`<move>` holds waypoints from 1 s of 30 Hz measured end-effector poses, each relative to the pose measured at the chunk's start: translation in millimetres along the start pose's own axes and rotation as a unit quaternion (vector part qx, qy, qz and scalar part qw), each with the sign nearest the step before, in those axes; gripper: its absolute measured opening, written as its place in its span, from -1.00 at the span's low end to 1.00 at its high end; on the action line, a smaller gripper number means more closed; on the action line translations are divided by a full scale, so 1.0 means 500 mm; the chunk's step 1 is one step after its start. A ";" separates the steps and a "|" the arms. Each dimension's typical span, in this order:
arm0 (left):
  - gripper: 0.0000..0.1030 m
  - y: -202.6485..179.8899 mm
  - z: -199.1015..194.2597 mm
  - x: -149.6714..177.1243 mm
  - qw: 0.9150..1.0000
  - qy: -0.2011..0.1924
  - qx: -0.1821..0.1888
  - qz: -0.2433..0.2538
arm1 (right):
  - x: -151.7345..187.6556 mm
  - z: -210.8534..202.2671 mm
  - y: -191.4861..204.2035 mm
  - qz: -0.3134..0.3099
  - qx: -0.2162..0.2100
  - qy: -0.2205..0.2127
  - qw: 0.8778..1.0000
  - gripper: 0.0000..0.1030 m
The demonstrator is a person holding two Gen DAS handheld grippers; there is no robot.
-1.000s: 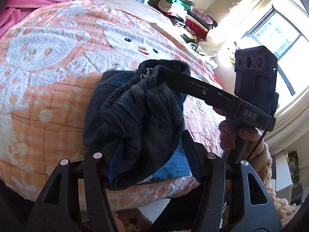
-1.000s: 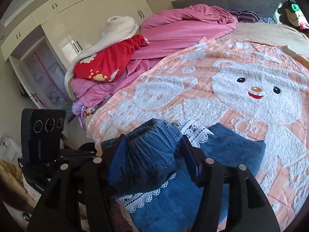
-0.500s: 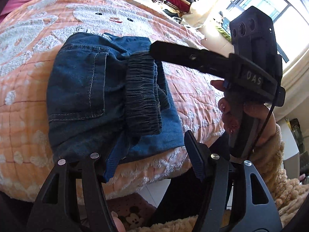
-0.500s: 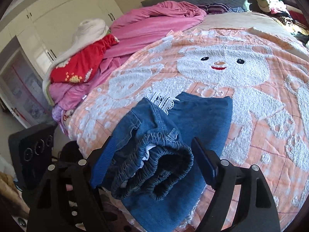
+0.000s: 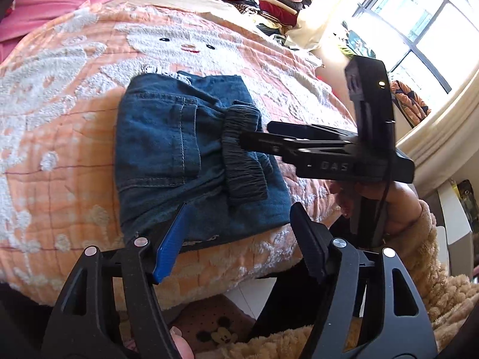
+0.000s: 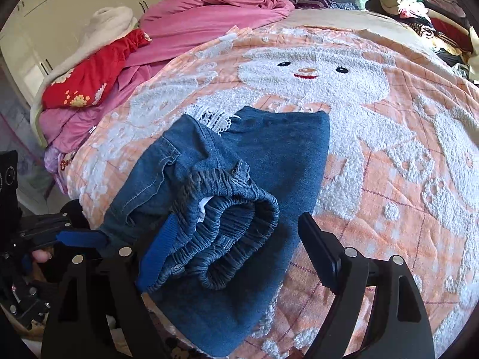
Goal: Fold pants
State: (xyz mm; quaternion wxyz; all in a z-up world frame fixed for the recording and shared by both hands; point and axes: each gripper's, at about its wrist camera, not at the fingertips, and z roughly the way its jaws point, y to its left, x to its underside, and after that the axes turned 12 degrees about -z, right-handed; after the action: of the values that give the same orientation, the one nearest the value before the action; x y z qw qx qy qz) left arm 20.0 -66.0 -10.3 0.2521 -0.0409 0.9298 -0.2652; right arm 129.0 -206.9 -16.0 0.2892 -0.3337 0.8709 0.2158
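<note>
Small blue denim pants (image 5: pixel 167 155) lie folded on the peach bear bedspread (image 5: pixel 60 119) near its front edge; they also show in the right wrist view (image 6: pixel 269 155). My left gripper (image 5: pixel 239 233) is open just in front of the pants' near edge, holding nothing. My right gripper (image 6: pixel 233 236) is open, with the elastic waistband (image 6: pixel 230 218) bunched between its fingers and resting against the left blue pad (image 6: pixel 155 257). In the left wrist view the right gripper's fingers (image 5: pixel 269 140) reach to the waistband (image 5: pixel 242 152) from the right.
Pink and red bedding (image 6: pixel 179 30) is piled at the bed's far left. Stacked clothes (image 6: pixel 419 3) sit at the far right. A window (image 5: pixel 419 30) is on the right. The bed edge and floor (image 5: pixel 209 323) lie just below the grippers.
The pants' upper half came down from hanging in the air onto the lower half on the bed. The left gripper let go and drew back. The right gripper's jaws opened around the waistband.
</note>
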 end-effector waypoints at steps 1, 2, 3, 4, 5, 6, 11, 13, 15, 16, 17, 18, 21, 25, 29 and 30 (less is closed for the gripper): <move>0.21 0.001 -0.003 -0.001 1.000 -0.002 -0.002 0.000 | -0.001 -0.009 0.002 0.001 0.000 -0.005 1.000 0.58; 0.21 0.002 -0.006 -0.002 1.000 -0.004 -0.004 0.000 | -0.002 -0.017 0.002 0.006 -0.001 -0.010 1.000 0.58; 0.21 0.003 -0.008 -0.003 1.000 -0.006 -0.007 0.001 | 0.000 -0.025 0.001 0.011 -0.002 -0.014 1.000 0.58; 0.22 0.003 -0.010 -0.003 1.000 -0.009 -0.010 0.002 | 0.001 -0.034 0.001 0.014 -0.002 -0.018 1.000 0.58; 0.22 0.004 -0.012 -0.004 1.000 -0.012 -0.013 0.002 | 0.001 -0.041 0.002 0.015 -0.002 -0.021 1.000 0.58; 0.23 0.004 -0.014 -0.004 1.000 -0.012 -0.014 0.002 | -0.001 -0.048 0.003 0.016 -0.002 -0.024 1.000 0.58; 0.29 0.004 -0.028 -0.006 0.999 -0.025 -0.021 0.004 | -0.002 -0.088 0.017 0.014 0.006 -0.046 0.999 0.58; 0.31 0.006 -0.033 -0.007 0.999 -0.029 -0.023 0.003 | -0.003 -0.102 0.024 0.013 0.008 -0.054 0.998 0.58; 0.36 0.009 -0.041 -0.008 0.999 -0.034 -0.026 0.002 | -0.003 -0.114 0.031 0.011 0.009 -0.061 0.998 0.58; 0.37 0.010 -0.044 -0.008 0.999 -0.036 -0.028 0.003 | -0.002 -0.120 0.035 0.010 0.011 -0.065 0.998 0.58; 0.37 0.011 -0.046 -0.008 0.999 -0.039 -0.032 0.003 | -0.002 -0.125 0.039 0.008 0.012 -0.067 0.998 0.58; 0.38 0.013 -0.051 -0.009 0.998 -0.042 -0.036 0.003 | -0.002 -0.130 0.043 0.006 0.014 -0.069 0.997 0.58; 0.42 0.019 -0.060 -0.012 0.998 -0.050 -0.040 0.001 | -0.002 -0.142 0.055 0.003 0.018 -0.078 0.997 0.62; 0.48 0.028 -0.072 -0.016 0.997 -0.060 -0.047 -0.003 | 0.000 -0.151 0.070 -0.002 0.026 -0.084 0.996 0.67; 0.51 0.044 -0.082 -0.020 0.996 -0.066 -0.052 -0.011 | 0.003 -0.155 0.084 -0.004 0.038 -0.086 0.996 0.74; 0.51 0.047 -0.084 -0.020 0.996 -0.067 -0.054 -0.013 | 0.004 -0.156 0.086 -0.005 0.041 -0.088 0.995 0.74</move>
State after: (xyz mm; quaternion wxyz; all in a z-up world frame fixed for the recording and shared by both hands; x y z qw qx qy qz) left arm 9.5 -23.7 12.9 0.3082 -0.0840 0.9231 -0.2141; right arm 69.2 -222.7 48.0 0.3788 -0.3057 0.8485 0.2074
